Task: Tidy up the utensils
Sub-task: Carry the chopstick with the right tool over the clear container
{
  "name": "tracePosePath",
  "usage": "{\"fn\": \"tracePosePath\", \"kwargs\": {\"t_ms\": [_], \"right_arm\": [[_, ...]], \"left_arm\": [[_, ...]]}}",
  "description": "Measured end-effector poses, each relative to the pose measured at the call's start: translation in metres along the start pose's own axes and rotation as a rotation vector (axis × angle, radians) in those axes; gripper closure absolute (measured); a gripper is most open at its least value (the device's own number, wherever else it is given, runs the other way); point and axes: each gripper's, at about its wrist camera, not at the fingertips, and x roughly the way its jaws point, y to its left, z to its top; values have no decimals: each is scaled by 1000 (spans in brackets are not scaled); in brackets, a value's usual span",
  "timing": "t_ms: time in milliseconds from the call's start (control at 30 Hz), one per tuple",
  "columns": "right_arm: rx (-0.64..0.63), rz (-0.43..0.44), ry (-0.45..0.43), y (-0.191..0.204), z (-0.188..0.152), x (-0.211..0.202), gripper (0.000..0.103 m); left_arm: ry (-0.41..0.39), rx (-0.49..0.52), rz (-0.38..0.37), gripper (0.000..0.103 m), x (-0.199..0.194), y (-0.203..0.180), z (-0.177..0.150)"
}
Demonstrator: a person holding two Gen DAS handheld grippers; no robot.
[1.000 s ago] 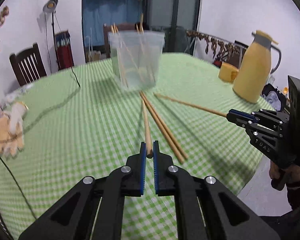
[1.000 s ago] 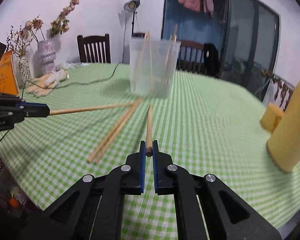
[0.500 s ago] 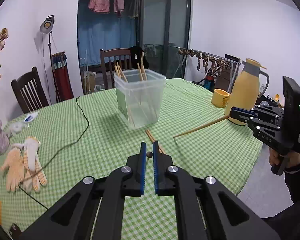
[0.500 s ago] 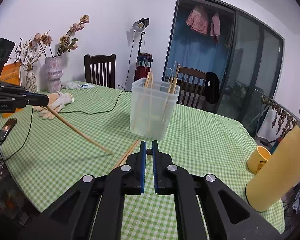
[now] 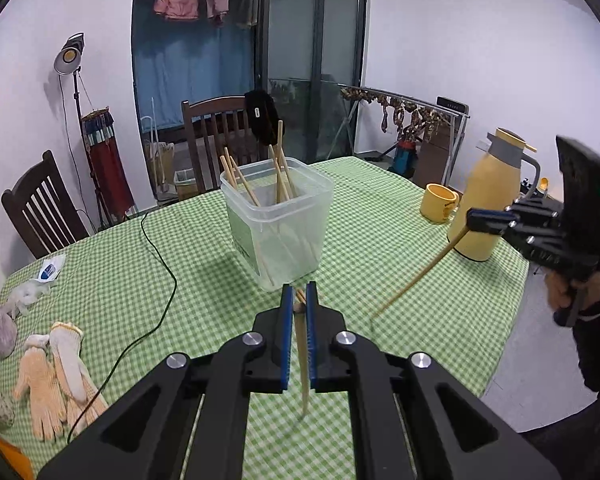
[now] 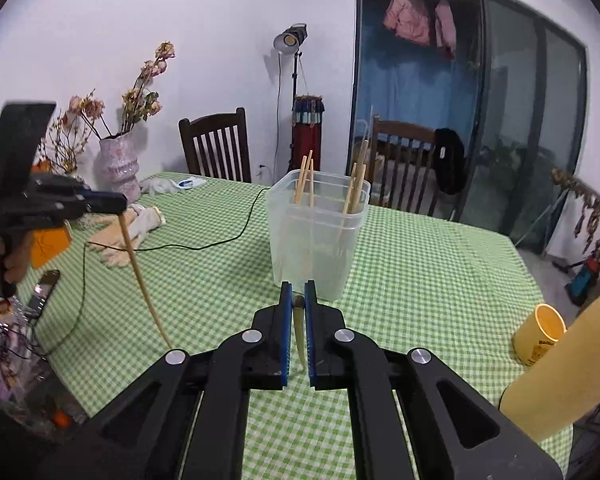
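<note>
A clear plastic tub [image 5: 278, 224] stands mid-table with several wooden chopsticks upright in it; it also shows in the right wrist view [image 6: 316, 236]. My left gripper [image 5: 299, 300] is shut on a chopstick [image 5: 302, 364] that hangs down, lifted above the cloth in front of the tub. My right gripper [image 6: 298, 298] is shut on another chopstick [image 6: 299, 336], also hanging down. Each gripper shows in the other's view: the right one [image 5: 470, 218] with its chopstick [image 5: 418, 276], the left one [image 6: 116, 202] with its chopstick [image 6: 142, 280]. Another chopstick [image 5: 300, 295] lies by the tub, mostly hidden.
A green checked cloth [image 5: 380, 248] covers the table. A yellow thermos [image 5: 490, 196] and yellow mug [image 5: 440, 202] stand at the right. Work gloves [image 5: 58, 368], a black cable [image 5: 160, 292], a vase with dried flowers [image 6: 118, 168] and a phone [image 6: 44, 286] sit at the left. Chairs stand behind.
Both grippers have lifted their chopsticks off the table and raised them; the chopsticks swung from lying flat to hanging down, tips off the cloth.
</note>
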Motion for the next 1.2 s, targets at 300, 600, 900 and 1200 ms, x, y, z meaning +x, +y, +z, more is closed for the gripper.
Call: {"fn": "tracePosePath", "kwargs": {"t_ms": [300,600,900,1200], "right_arm": [[-19,64,135,-14,28,40,97],[-45,82,156,-13,44,63,97],[-90,75,0,-23,131,23,97],[-110,28,-189,-33,241,11,97]], "left_arm": [[0,0,-32,100,27,14,15],[12,7,-24,100,34,24,27],[-158,48,-18,100,-4,20,117],[-337,71,9,100,-38,11,228]]}}
